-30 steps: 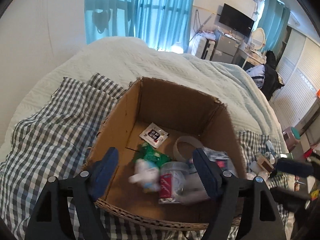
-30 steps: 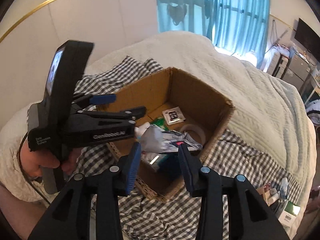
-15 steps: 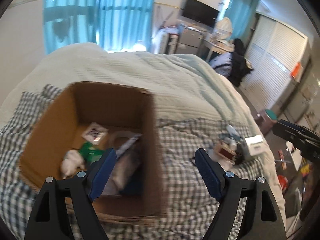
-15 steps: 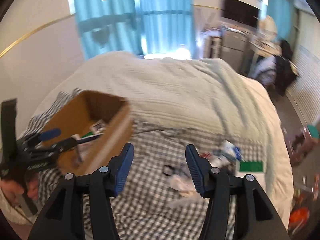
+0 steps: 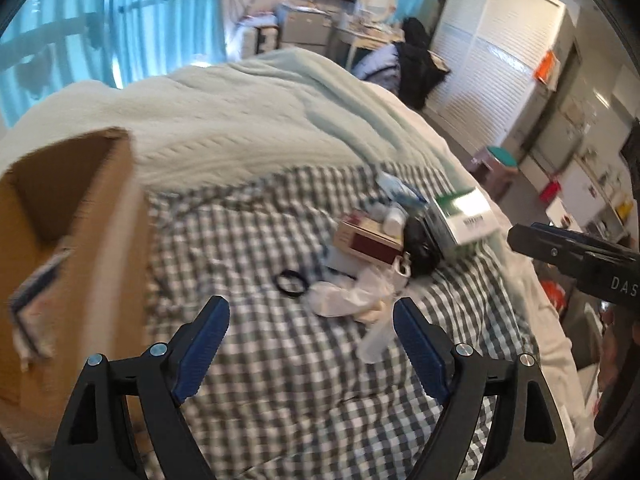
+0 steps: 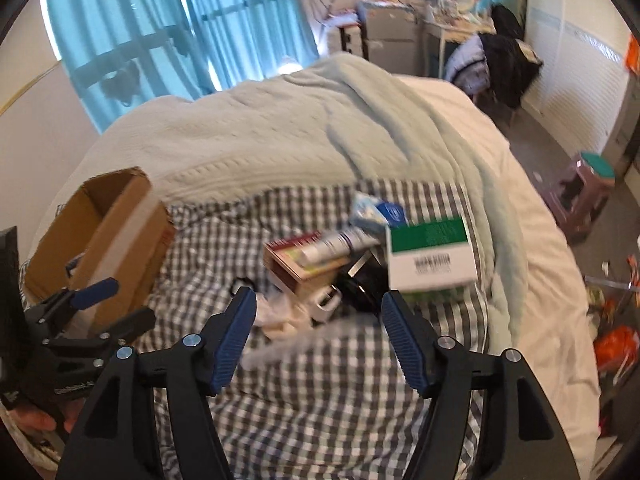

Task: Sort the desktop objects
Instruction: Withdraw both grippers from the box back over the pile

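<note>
1. A second ago both tools hung over the open brown cardboard box (image 5: pixel 76 240). Now both have swung away, and the box sits at the left edge of the left-wrist view and at middle left of the right-wrist view.

2. The left hand-held gripper (image 5: pixel 310 344) has its blue pads spread wide with nothing between them. The right hand-held gripper (image 6: pixel 318 336) is likewise spread and empty. So I'd say whatever went to the box has been let go there.

3. The unsorted heap on the grey-and-white checked cloth (image 5: pixel 280 380) over the bed now fills the centre of both views:
   - a white carton with a green band (image 6: pixel 430 256) at centre right;
   - a flat maroon-and-tan box (image 5: pixel 370 240) beside it;
   - a crumpled white plastic wrapper (image 5: pixel 348 296) nearest the pads;
   - a small black ring (image 5: pixel 291 282) lying apart, left of the wrapper.

4. My reading: one drop is finished and the next pick is starting, with the wrapper or ring likeliest. Both views are motion-blurred, so finer details are uncertain.
</note>
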`<state>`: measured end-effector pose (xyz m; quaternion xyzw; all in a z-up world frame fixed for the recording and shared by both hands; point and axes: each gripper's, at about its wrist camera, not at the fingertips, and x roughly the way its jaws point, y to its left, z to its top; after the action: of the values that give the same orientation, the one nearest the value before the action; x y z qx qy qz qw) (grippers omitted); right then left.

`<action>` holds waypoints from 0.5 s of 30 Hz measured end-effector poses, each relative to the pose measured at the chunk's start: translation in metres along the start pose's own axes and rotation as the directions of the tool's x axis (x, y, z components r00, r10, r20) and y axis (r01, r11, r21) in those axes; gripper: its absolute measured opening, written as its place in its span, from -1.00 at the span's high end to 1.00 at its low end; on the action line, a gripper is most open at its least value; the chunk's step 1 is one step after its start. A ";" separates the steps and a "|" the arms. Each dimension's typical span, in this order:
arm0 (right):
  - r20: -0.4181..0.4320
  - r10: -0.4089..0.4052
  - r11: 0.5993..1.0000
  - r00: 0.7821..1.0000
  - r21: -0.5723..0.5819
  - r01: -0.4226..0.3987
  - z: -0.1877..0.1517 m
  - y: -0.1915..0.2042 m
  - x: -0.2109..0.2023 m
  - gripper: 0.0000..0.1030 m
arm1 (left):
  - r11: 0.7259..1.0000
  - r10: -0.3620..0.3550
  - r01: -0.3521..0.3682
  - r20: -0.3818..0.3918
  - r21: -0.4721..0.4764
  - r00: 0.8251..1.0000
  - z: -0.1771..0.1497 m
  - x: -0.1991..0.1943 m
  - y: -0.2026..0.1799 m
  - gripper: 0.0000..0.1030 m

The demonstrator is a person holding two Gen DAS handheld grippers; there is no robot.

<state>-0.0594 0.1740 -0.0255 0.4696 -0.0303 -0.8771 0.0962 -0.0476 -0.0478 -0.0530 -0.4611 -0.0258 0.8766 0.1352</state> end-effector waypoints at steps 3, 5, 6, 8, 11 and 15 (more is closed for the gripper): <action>-0.027 0.001 1.000 1.000 0.023 -0.001 -0.012 -0.013 0.012 -0.26 | 0.999 -0.020 0.020 -0.016 0.038 1.000 -0.004 0.025 -0.009 -0.68; -0.045 -0.003 0.999 0.999 0.036 0.004 -0.018 -0.021 0.020 -0.26 | 0.998 -0.009 0.012 -0.053 0.056 0.999 -0.007 0.047 -0.015 -0.68; -0.060 -0.003 0.999 0.998 0.044 0.006 -0.020 -0.026 0.026 -0.26 | 0.999 -0.010 0.014 -0.075 0.052 0.997 -0.009 0.057 -0.016 -0.68; -0.090 -0.010 0.998 0.996 0.064 0.016 -0.025 -0.035 0.037 -0.26 | 0.999 -0.021 0.026 -0.117 0.038 0.993 -0.012 0.076 -0.016 -0.68; -0.116 -0.018 0.997 0.993 0.070 0.026 -0.025 -0.040 0.047 -0.26 | 0.999 -0.037 0.040 -0.164 0.014 0.986 -0.015 0.099 -0.016 -0.68; -0.131 -0.021 0.998 0.991 0.062 0.029 -0.024 -0.041 0.057 -0.26 | 0.998 -0.063 0.065 -0.173 0.004 0.983 -0.015 0.118 -0.022 -0.68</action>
<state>-0.0756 0.2035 -0.0911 0.5293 -0.0461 -0.8442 0.0718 -0.0940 0.0025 -0.1524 -0.5339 -0.0247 0.8285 0.1671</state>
